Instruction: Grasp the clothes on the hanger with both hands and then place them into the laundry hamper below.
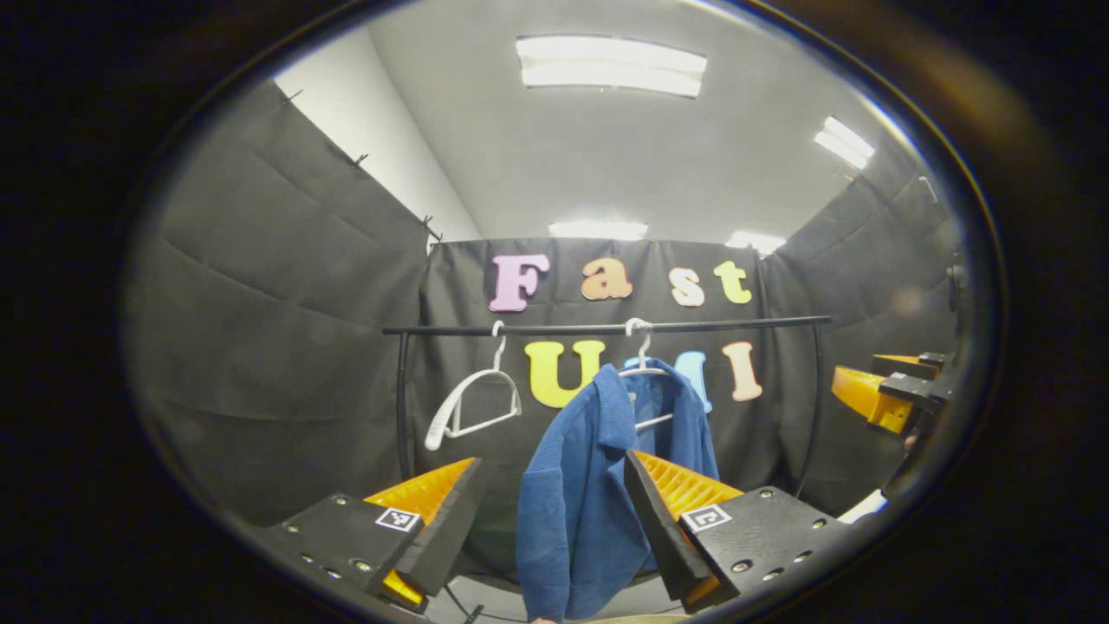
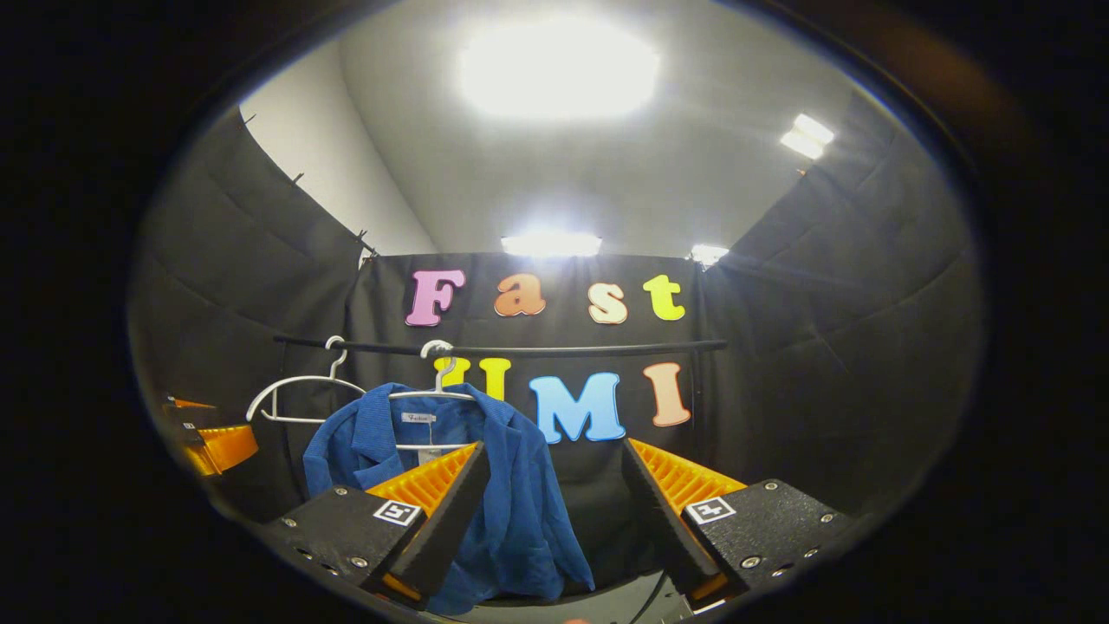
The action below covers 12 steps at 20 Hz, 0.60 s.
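A blue jacket [image 1: 580,485] hangs on a white hanger [image 1: 643,364] from the black rail [image 1: 606,328]. In the left gripper view my left gripper [image 1: 554,498] is open, short of the jacket, whose left shoulder and sleeve show between its fingers. The right gripper [image 1: 884,390] appears at the far right edge there. In the right gripper view the jacket [image 2: 511,511] hangs to the left of centre, and my right gripper [image 2: 554,485] is open with nothing between its fingers. The left gripper [image 2: 212,438] shows at the left edge there.
An empty white hanger [image 1: 472,403] hangs on the rail left of the jacket, also seen as the hanger [image 2: 299,390] in the right gripper view. The rail's upright posts [image 1: 401,407] stand at each end. Black cloth walls close in on three sides.
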Tool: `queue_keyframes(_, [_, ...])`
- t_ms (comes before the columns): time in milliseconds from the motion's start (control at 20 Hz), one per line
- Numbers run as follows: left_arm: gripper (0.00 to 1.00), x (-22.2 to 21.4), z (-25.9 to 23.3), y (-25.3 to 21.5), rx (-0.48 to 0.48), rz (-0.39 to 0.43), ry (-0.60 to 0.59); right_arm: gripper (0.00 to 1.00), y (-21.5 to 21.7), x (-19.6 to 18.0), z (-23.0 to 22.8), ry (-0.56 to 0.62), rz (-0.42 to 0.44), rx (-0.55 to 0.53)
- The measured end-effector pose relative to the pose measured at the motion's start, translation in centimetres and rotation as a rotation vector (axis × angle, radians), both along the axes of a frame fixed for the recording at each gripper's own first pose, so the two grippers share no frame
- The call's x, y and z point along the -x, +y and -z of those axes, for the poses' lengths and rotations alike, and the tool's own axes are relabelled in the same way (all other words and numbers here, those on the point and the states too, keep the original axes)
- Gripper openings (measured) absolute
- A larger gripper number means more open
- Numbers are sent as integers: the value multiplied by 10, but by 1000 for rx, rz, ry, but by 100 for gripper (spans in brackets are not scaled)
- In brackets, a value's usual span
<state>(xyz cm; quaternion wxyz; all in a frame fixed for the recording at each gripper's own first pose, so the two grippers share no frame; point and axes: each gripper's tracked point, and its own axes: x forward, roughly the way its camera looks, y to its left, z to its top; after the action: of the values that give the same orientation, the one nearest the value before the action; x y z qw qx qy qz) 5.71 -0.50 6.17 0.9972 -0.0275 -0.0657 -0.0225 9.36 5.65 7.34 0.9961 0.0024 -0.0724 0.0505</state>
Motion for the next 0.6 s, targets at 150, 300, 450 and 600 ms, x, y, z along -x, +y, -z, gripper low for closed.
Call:
queue_keyframes(150, [90, -18, -2, -18, -16, -24, 6, 95, 2, -28, -7, -21, -48, -3])
queue_keyframes(300, [90, -32, -6, -33, -32, -49, 1, 96, 4, -54, -9, -15, -96, -25])
queue_keyframes(450, [90, -51, -9, -53, -51, -59, -4, 95, 6, -83, -1, 11, -135, -44])
queue_keyframes(600, [93, -75, -4, -69, -53, -82, -1, 95, 11, -112, 12, 31, -164, -47])
